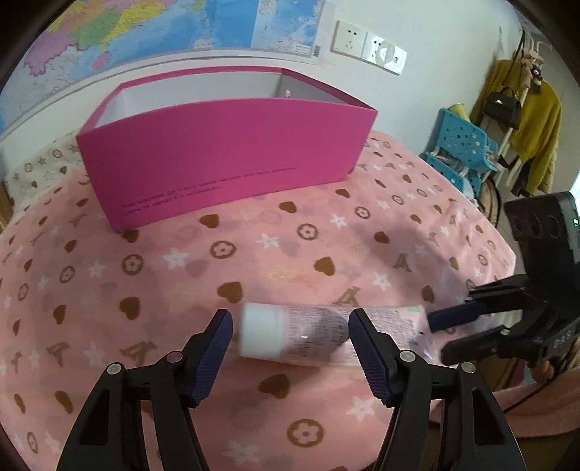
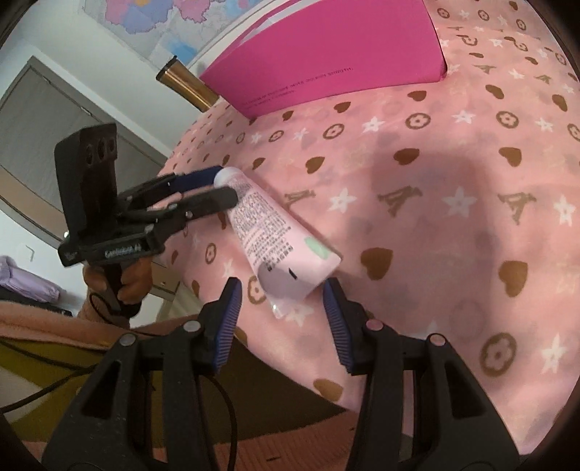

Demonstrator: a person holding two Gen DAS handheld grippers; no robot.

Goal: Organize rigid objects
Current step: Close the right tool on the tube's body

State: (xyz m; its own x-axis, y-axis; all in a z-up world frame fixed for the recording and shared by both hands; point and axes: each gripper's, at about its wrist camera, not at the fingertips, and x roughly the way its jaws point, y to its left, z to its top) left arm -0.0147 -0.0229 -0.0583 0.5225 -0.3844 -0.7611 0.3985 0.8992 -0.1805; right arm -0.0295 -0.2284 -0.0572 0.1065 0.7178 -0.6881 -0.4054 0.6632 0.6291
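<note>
A pale pink tube (image 1: 319, 331) with a white cap (image 1: 261, 333) lies on its side on the pink patterned cloth (image 1: 181, 275). My left gripper (image 1: 290, 337) is open, its jaws either side of the tube's cap end. My right gripper (image 2: 281, 300) is open, its jaws either side of the tube's flat crimped end (image 2: 290, 279). In the left wrist view the right gripper (image 1: 449, 337) comes in from the right at the tube's tail. In the right wrist view the left gripper (image 2: 221, 184) is at the cap. An open magenta box (image 1: 224, 152) stands behind.
A gold cylinder (image 2: 185, 85) lies beside the box's left end. Blue plastic racks (image 1: 460, 152) and hanging clothes (image 1: 525, 123) stand off the table's right side. The table edge (image 2: 275, 366) drops away near my right gripper. A map (image 1: 163, 29) hangs on the wall behind.
</note>
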